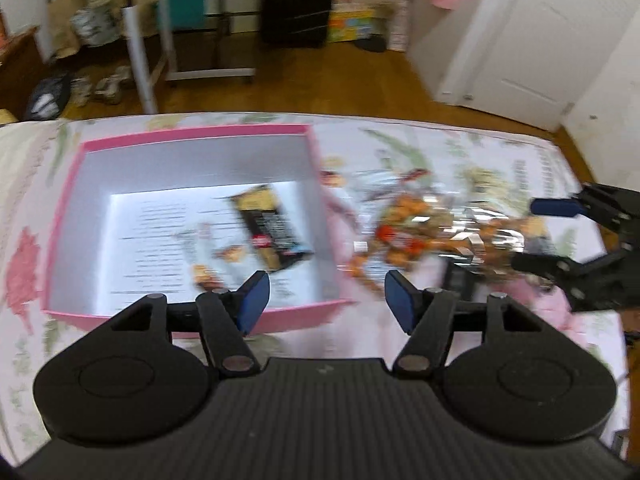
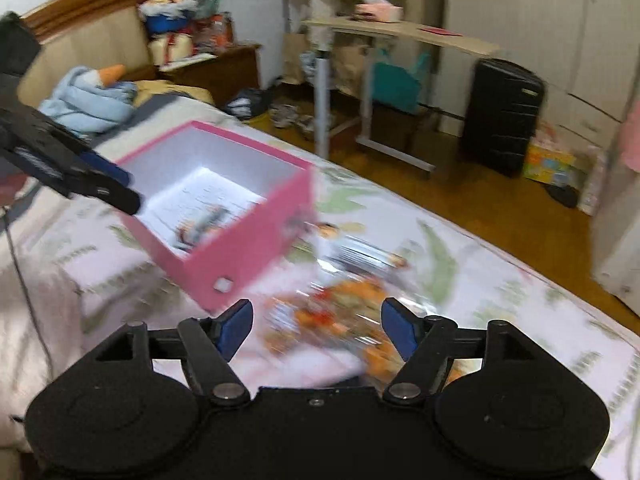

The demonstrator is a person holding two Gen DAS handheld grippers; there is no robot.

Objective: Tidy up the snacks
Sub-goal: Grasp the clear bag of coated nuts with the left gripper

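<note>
A pink box (image 1: 192, 136) with a white inside sits on the bed; it also shows in the right wrist view (image 2: 256, 236). Inside lie a black and gold snack packet (image 1: 272, 228) and small wrapped snacks (image 1: 208, 272). A pile of orange and silver snack packets (image 1: 424, 232) lies right of the box, blurred, and shows in the right wrist view (image 2: 344, 316). My left gripper (image 1: 326, 300) is open and empty above the box's near right corner. My right gripper (image 2: 316, 330) is open over the pile, and shows in the left wrist view (image 1: 540, 236).
The floral bedspread (image 1: 500, 152) covers the bed. Beyond the bed edge are a wooden floor, a white rolling desk (image 2: 384, 32), a black suitcase (image 2: 504, 116) and a white door (image 1: 532, 40). A blue blanket (image 2: 88, 100) lies near the headboard.
</note>
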